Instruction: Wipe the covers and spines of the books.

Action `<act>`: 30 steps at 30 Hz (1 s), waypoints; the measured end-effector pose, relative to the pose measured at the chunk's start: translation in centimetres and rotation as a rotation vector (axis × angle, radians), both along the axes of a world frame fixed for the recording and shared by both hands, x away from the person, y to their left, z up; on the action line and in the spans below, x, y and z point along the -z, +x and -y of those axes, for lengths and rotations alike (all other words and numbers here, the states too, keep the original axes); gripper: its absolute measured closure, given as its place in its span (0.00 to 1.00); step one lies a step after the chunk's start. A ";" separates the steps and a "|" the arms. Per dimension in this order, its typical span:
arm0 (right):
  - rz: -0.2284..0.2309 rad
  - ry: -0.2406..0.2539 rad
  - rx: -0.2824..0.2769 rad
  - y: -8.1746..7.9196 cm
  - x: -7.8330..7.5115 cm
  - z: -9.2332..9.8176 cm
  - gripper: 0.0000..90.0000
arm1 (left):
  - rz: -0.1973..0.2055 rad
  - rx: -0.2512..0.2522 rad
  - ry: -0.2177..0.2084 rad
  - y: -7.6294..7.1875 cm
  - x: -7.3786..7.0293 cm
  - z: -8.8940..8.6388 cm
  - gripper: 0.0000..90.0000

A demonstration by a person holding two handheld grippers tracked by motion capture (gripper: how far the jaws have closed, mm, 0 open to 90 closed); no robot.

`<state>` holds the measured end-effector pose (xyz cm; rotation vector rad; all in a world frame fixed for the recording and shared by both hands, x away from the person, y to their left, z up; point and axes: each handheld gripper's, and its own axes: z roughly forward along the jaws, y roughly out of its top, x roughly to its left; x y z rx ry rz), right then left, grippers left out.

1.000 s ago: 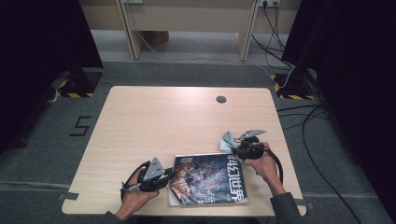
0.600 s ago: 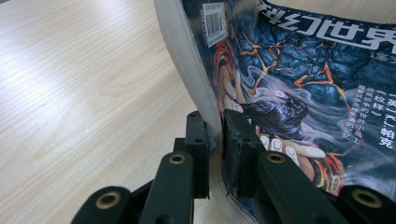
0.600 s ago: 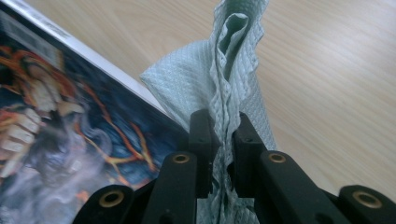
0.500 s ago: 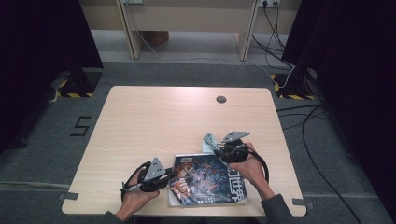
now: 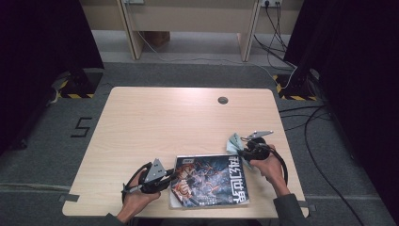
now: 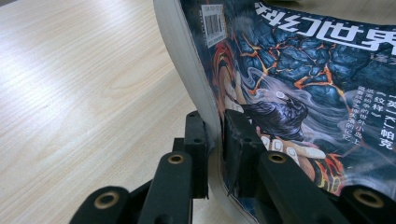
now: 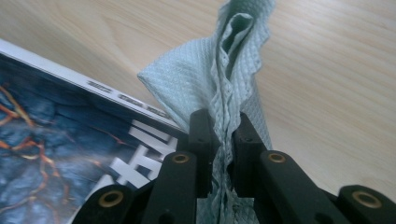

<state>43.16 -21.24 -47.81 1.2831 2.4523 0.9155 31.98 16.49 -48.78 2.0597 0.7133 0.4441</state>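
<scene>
Firmly together, left gripper [image 6: 215,140] clamped on the magazine [image 6: 299,88] edge, right gripper [image 7: 223,135] on the cloth [image 7: 219,70].

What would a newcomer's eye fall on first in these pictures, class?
First, the glossy dark-blue magazine with lava-orange cover art, lying at the near edge of the pale wooden table. The left gripper is shut on its curled left edge. Off its far right corner, the right gripper pinches a pale green waffle-textured cloth.

One magazine [image 5: 210,181] on tabletop [image 5: 164,122]; one pale green cloth [image 5: 234,143] at magazine's far right corner; two hand-held grippers.
</scene>
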 end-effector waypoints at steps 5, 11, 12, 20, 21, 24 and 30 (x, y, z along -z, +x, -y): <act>-0.008 -0.004 0.013 0.2 0.2 0.3 0.91 | 0.006 0.001 0.006 0.0 0.0 0.0 0.88; 0.016 -0.021 -0.025 -0.1 -0.3 -1.0 0.91 | 0.005 0.003 0.006 0.0 0.0 0.0 0.88; 0.021 -0.013 -0.037 -0.1 -0.4 -1.3 0.91 | 0.004 0.003 0.007 0.0 0.0 0.0 0.88; 0.064 0.038 -0.149 -1.6 -2.0 -5.5 0.91 | 0.005 -0.001 0.009 0.0 0.0 0.1 0.88; 0.072 0.049 -0.166 -1.8 -2.2 -6.1 0.91 | 0.005 -0.001 0.008 0.0 0.0 0.0 0.88; 0.090 0.074 -0.205 -2.3 -2.8 -7.6 0.91 | 0.006 0.000 0.008 0.0 0.0 0.0 0.87; 0.078 0.082 -0.211 -2.0 -2.8 -7.5 0.91 | 0.007 -0.001 0.008 0.0 0.0 0.0 0.87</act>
